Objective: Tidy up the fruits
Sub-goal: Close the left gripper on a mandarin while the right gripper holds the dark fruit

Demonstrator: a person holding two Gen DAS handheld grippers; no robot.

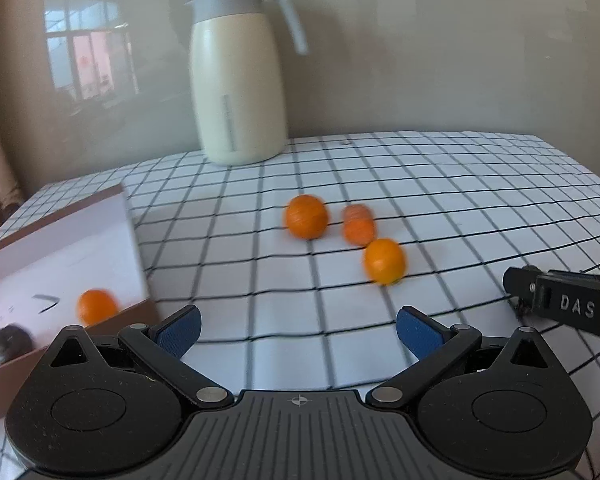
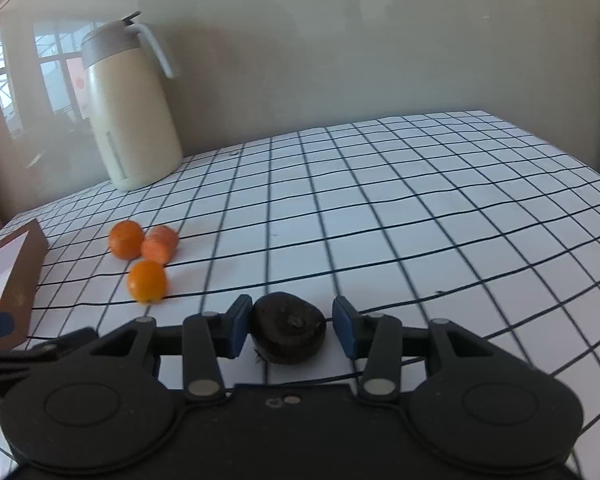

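Two oranges [image 1: 306, 216] [image 1: 384, 260] and a carrot piece [image 1: 358, 224] lie together on the checked cloth, ahead of my left gripper [image 1: 299, 332]. That gripper is open with nothing between its blue pads. To its left an open box [image 1: 60, 240] holds another orange [image 1: 96, 306] and a dark fruit [image 1: 12, 342]. In the right wrist view a dark brown fruit [image 2: 288, 328] sits on the cloth between the jaws of my right gripper [image 2: 292, 326]. The left pad [image 2: 240, 326] touches the fruit and a small gap shows at the right pad [image 2: 344, 326].
A cream jug [image 1: 236, 80] with a grey lid stands at the back by the wall. The checked cloth [image 2: 420, 220] stretches far to the right. The box's brown corner [image 2: 24, 264] is at the left, close to the oranges.
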